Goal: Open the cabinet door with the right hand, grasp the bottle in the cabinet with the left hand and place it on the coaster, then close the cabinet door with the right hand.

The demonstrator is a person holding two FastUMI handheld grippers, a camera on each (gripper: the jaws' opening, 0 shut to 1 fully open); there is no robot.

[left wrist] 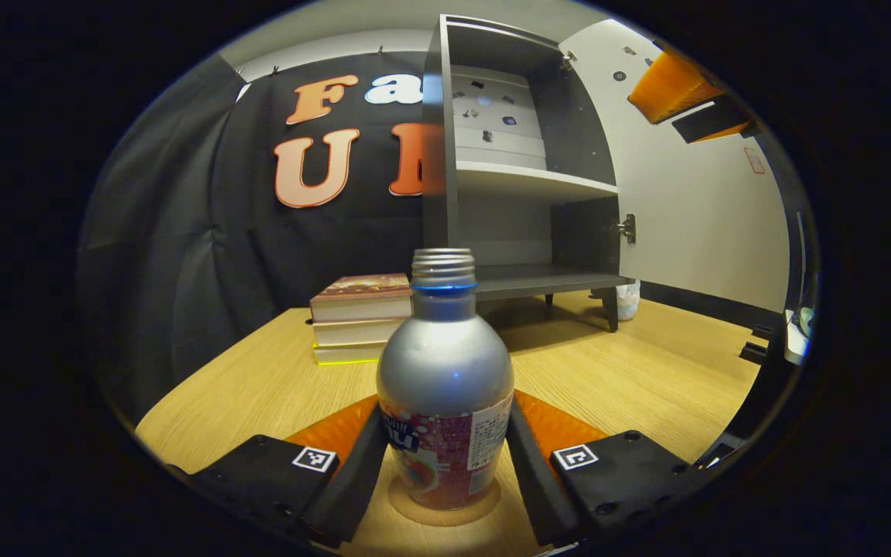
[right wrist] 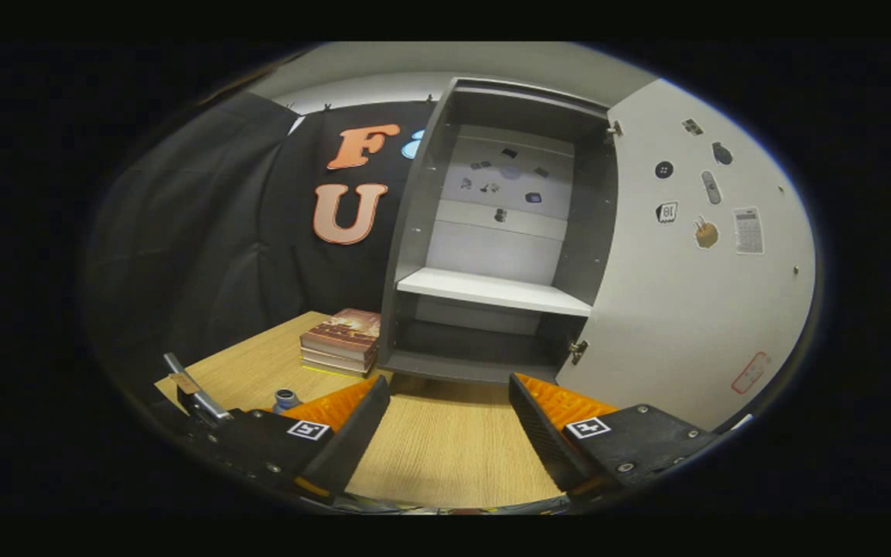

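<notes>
A silver bottle with a red label and no cap stands upright on a round tan coaster on the wooden table. My left gripper is shut on it, one black finger against each side of the label. Behind it the grey cabinet stands with its white door swung wide to the right and its shelves bare. My right gripper is open, held low over the table facing the open cabinet, its door to the right. The bottle's neck peeks past its left finger.
A stack of three books lies on the table left of the cabinet, and shows again as the books. Bare wooden table stretches between bottle and cabinet. Small stickers dot the door's inner face.
</notes>
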